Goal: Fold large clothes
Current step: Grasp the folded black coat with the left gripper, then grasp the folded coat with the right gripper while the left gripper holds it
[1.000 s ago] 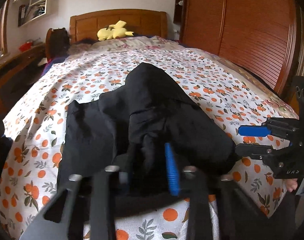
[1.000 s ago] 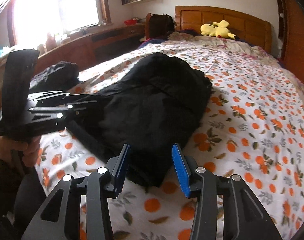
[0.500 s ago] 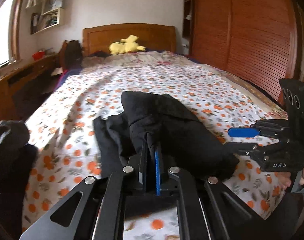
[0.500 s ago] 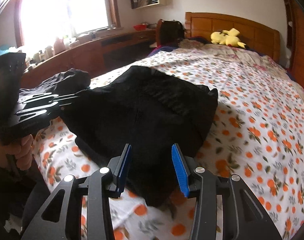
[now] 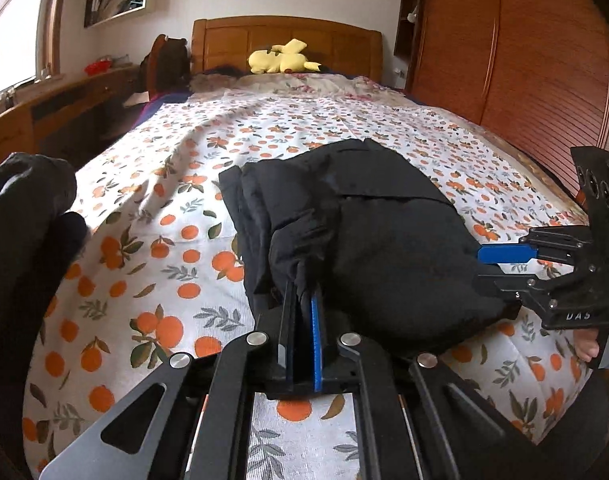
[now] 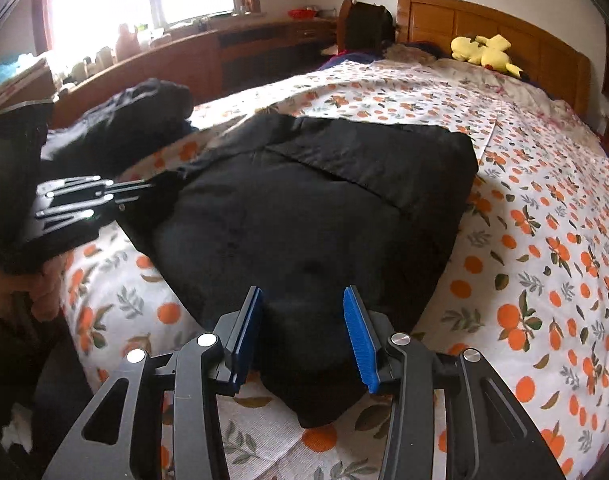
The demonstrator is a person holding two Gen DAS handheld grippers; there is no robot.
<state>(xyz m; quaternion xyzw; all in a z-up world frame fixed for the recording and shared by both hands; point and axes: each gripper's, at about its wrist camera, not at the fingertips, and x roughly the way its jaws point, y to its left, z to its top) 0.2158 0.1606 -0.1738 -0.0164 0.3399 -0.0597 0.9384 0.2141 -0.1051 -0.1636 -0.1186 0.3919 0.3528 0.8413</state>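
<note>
A large black garment [image 5: 376,232] lies partly folded on the orange-patterned bedspread [image 5: 152,256], near the foot of the bed; it also shows in the right wrist view [image 6: 304,216]. My left gripper [image 5: 303,300] is shut on a bunched fold at the garment's near left edge. It appears at the left of the right wrist view [image 6: 144,190]. My right gripper [image 6: 303,312] is open, its blue pads astride the garment's near corner without closing. It appears at the right of the left wrist view [image 5: 500,266].
A second dark garment [image 6: 140,120] is heaped at the bed's left edge. A yellow plush toy [image 5: 280,62] lies by the wooden headboard [image 5: 284,40]. A wooden desk [image 6: 208,52] runs along the left and a wooden wardrobe [image 5: 524,60] on the right.
My left gripper went from open around the fabric to shut on the fold and pulled back toward the foot of the bed. The garment now lies flatter. My right gripper stays open.
</note>
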